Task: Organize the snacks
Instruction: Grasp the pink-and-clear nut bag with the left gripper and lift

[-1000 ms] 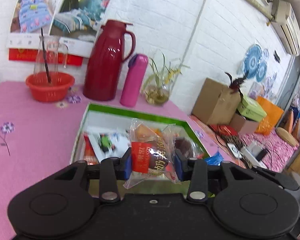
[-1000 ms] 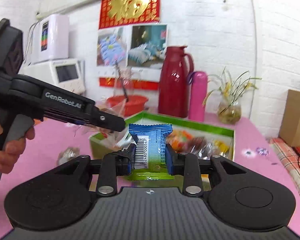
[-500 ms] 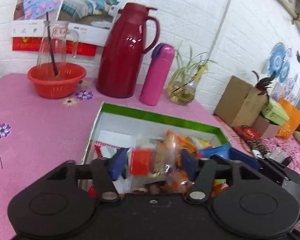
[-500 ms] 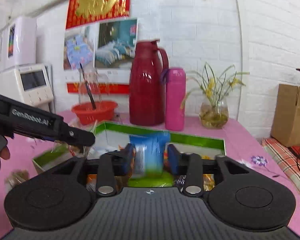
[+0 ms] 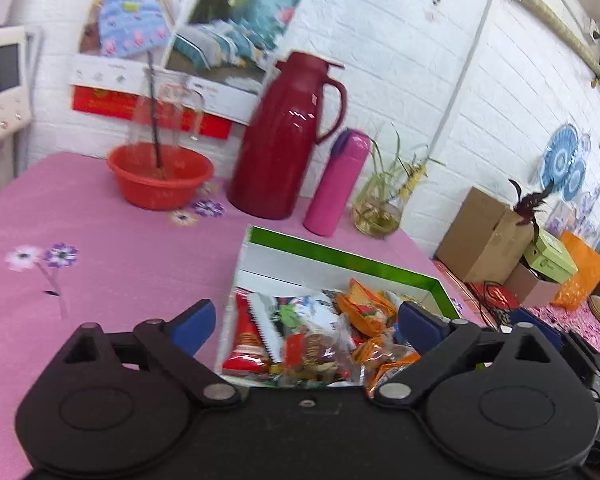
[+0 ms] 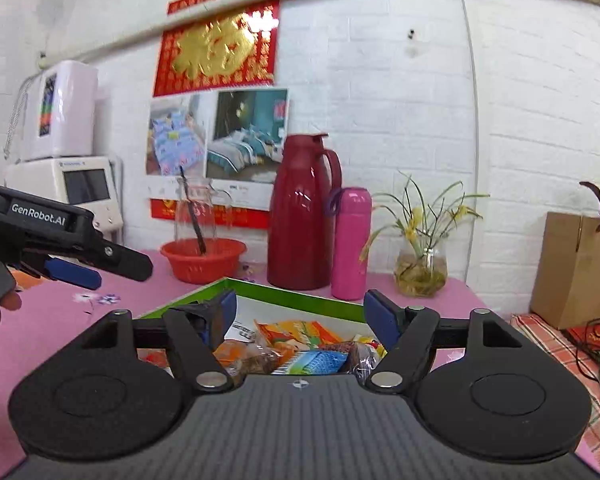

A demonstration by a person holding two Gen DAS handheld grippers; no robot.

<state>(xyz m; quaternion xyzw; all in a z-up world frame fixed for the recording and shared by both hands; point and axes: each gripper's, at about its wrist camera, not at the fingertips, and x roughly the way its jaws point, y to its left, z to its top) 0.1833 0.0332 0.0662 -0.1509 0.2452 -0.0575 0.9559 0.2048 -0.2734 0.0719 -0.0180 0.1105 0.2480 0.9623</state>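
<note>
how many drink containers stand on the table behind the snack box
2: the red thermos jug at the wall, and the pink flask close on its right. More may be out of view.

"GenRobot.AI" in white on the left tool's black body; other print unreadable

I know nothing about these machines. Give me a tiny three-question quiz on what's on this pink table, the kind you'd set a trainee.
1. True or false: the left tongs grip a snack packet.
2. Which stands nearer the glass vase of yellow flowers: (a) the tall dark red thermos jug or (b) the slim pink flask?
3. Where do the wrapped snacks lie?

Key: 1 false, both the left and the right tongs stand open and empty. 2 b. 3 in the green-rimmed white cardboard box.
</note>
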